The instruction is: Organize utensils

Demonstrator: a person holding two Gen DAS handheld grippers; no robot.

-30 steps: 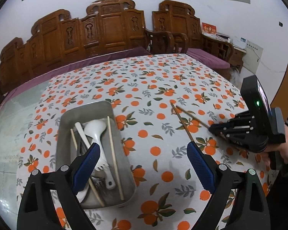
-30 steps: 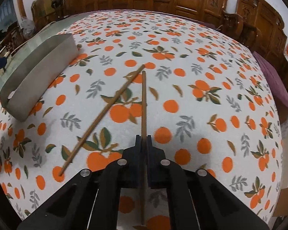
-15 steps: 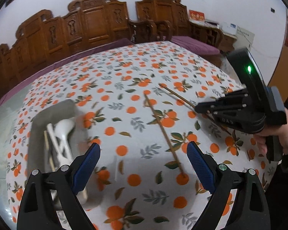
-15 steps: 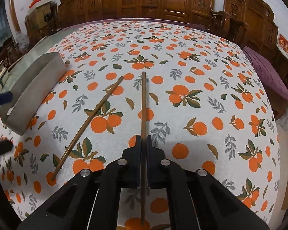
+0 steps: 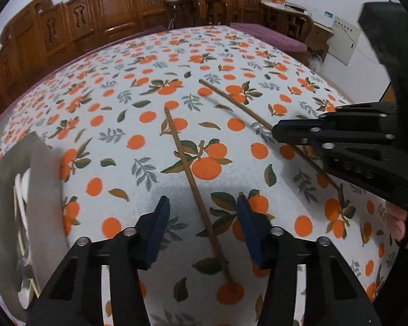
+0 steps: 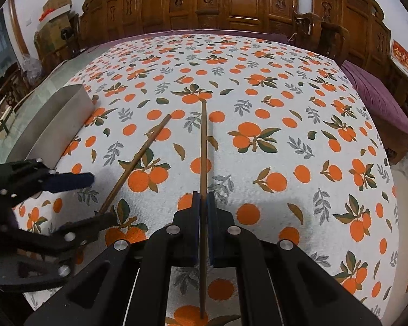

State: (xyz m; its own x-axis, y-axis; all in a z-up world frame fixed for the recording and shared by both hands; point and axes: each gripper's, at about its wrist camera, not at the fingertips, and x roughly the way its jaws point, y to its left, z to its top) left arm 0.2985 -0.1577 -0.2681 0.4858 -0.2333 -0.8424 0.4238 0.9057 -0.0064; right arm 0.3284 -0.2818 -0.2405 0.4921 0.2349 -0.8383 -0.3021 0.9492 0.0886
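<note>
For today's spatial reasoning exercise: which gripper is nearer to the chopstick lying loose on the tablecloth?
Left. The left gripper is open, its fingers either side of the loose chopstick. The right gripper is shut on the other chopstick, off to one side.

the cloth (image 5: 117, 146) over the counter is white, printed with orange fruits, green and brown leaves and pale grey sprigs. both chopsticks are plain brown wood, the loose one (image 5: 195, 190) and the one (image 6: 203, 146) pinched in the right tongs (image 6: 203, 203). both tongs are black with dark blue pads (image 5: 157, 231), the left tongs (image 5: 201, 228) too. the tray (image 5: 45, 190) is dull grey metal, with white spoons (image 5: 24, 182) in it. the carved chairs (image 6: 204, 2) are reddish brown, and a purple cushion (image 6: 378, 97) lies at the right.
</note>
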